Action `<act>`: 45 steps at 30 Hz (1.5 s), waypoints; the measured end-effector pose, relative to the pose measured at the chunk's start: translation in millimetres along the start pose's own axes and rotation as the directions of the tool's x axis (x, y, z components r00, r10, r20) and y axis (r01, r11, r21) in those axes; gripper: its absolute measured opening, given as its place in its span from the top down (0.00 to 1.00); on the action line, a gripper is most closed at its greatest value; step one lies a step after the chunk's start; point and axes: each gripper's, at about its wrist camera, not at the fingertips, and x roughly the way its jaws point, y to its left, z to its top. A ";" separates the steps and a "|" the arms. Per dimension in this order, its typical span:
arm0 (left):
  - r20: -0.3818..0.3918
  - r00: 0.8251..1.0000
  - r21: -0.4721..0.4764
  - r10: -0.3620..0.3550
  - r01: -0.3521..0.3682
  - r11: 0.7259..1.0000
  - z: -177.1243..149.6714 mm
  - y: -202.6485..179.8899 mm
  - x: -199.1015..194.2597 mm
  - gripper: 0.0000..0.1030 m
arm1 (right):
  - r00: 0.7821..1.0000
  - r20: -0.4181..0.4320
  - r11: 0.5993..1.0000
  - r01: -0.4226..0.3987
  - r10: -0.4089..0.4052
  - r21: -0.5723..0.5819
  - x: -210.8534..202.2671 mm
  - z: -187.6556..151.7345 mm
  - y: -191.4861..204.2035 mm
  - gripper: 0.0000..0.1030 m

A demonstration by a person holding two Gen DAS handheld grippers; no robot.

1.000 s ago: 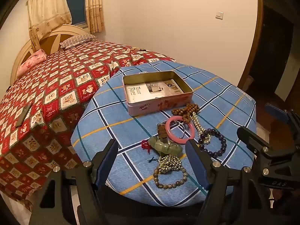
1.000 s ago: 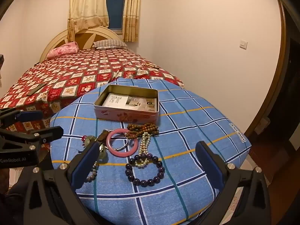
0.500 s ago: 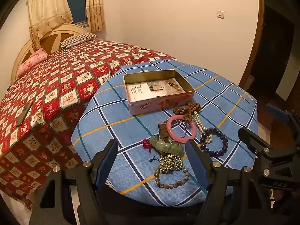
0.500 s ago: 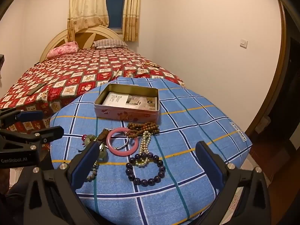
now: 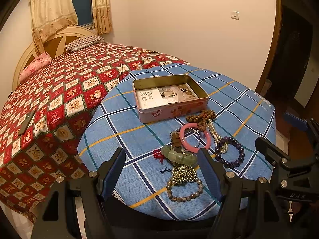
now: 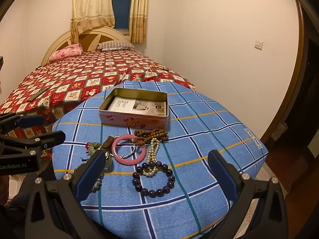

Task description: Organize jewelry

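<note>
Both grippers (image 5: 161, 171) (image 6: 157, 171) spread wide, empty, near bracelets (image 6: 153, 179) heaped before open tin (image 6: 133, 117), presumably awaiting sorting.

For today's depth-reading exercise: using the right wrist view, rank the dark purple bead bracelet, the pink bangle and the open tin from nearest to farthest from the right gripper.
1. Dark purple bead bracelet: nearest, lying between the open fingers of the right gripper.
2. Pink bangle: farther back, to the left.
3. Open tin: farthest, at the back of the blue checked cushion.
</note>
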 end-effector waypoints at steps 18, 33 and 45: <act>0.003 1.000 0.002 0.003 -0.003 1.000 1.0 2.0 -0.6 0.28 | 1.000 -0.003 1.000 -0.001 0.001 -0.001 1.9 -0.8 -0.7 0.00; -0.005 1.000 0.003 0.005 -0.005 1.000 -0.4 0.6 1.2 0.28 | 1.000 -0.007 1.000 0.000 0.000 -0.004 3.2 -2.7 0.5 0.00; -0.007 1.000 0.004 0.005 -0.005 1.000 -1.5 0.0 2.1 0.28 | 1.000 -0.008 1.000 0.000 0.000 -0.006 3.5 -2.8 1.2 0.00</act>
